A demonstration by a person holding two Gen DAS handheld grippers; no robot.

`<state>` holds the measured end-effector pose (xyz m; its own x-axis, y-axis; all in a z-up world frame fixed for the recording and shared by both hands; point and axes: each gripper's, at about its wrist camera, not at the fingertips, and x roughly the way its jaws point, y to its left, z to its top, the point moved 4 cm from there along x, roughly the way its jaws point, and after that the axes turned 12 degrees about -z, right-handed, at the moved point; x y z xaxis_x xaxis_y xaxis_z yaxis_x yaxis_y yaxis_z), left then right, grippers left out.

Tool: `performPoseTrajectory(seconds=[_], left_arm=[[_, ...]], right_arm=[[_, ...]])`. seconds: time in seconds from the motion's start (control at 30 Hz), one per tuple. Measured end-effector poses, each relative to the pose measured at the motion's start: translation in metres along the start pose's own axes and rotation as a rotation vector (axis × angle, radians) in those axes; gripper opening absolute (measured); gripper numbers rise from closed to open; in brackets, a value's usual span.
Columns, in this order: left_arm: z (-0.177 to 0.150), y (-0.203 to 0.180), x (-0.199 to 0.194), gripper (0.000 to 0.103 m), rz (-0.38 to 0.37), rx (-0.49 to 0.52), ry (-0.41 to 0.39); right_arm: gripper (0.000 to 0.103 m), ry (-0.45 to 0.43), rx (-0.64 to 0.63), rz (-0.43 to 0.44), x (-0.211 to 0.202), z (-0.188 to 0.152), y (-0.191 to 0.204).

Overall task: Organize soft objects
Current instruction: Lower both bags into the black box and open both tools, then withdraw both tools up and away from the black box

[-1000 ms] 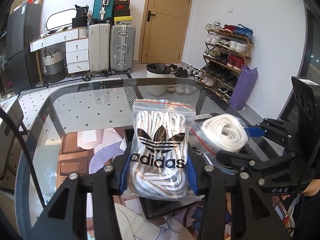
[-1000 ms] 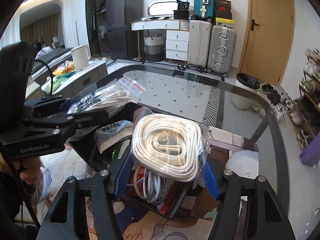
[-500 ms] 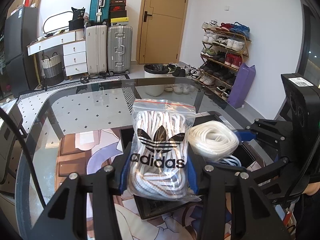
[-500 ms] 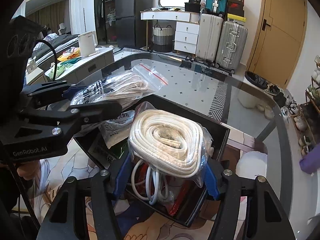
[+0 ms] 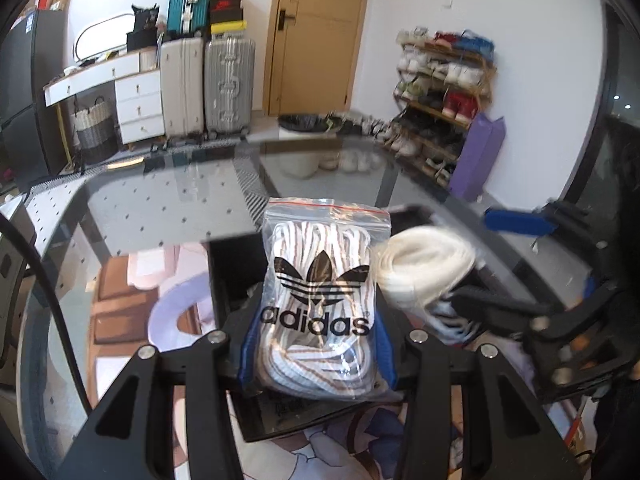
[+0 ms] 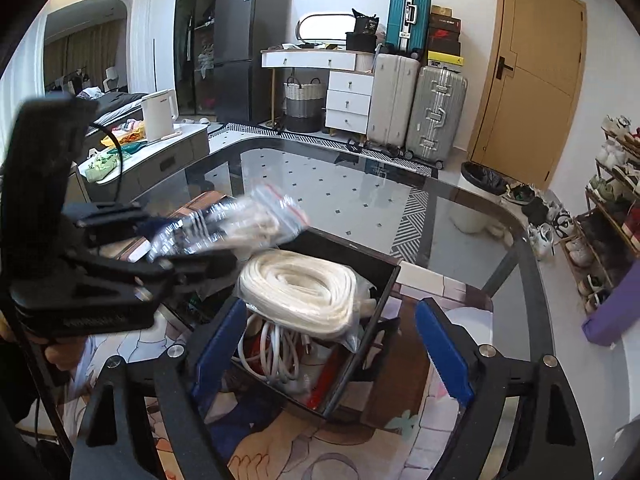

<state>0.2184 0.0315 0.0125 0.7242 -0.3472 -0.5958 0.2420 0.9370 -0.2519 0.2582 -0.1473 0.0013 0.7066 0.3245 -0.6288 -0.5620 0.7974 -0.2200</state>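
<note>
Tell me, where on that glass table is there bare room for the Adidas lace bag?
Bare patch: the far half of the glass tabletop, between the black open box and the curved far rim. Crowded: the box holds a bagged cream rope coil over white cables.

The zip bag of striped laces (image 5: 320,304) carries a black trefoil logo with the word "adidas" printed in black lowercase letters directly beneath it, across the front face of the bag. Far behind the bag, in the stack of shoe boxes (image 5: 226,6) atop the silver suitcase, one dark box shows a red mark; it is too small to read. In the right wrist view, lettering on the side of the left gripper (image 6: 94,320) is blurred and illegible.
</note>
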Motion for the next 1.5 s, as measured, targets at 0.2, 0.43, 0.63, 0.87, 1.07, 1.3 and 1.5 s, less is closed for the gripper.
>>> performPoseTrajectory(seconds=[0.2,0.43,0.63,0.87,1.07,1.3,1.5], left_arm=[[-0.001,-0.008,-0.003,0.047,0.012,0.021,0.008],[0.001,-0.016,-0.03,0.085,-0.029,0.017,-0.061],[0.001,-0.017,-0.061,0.101,-0.014,0.026,-0.143],[-0.011,-0.002,-0.075,0.103,0.058,-0.01,-0.156],[-0.032,0.007,-0.074,0.103,0.116,-0.037,-0.139],[-0.049,0.008,-0.075,0.103,0.163,-0.038,-0.183],[-0.048,0.004,-0.073,0.103,0.193,-0.006,-0.201]], right_arm=[[0.088,-0.001,0.008,0.004,-0.004,-0.005,0.001],[0.088,-0.02,0.073,0.031,-0.012,-0.016,-0.008],[0.094,-0.062,0.154,0.069,-0.023,-0.028,-0.013],[0.101,-0.083,0.204,0.107,-0.033,-0.037,-0.005],[0.102,-0.119,0.204,0.109,-0.043,-0.046,0.007],[0.102,-0.163,0.199,0.072,-0.05,-0.049,0.013],[0.102,-0.191,0.189,0.065,-0.056,-0.052,0.022]])
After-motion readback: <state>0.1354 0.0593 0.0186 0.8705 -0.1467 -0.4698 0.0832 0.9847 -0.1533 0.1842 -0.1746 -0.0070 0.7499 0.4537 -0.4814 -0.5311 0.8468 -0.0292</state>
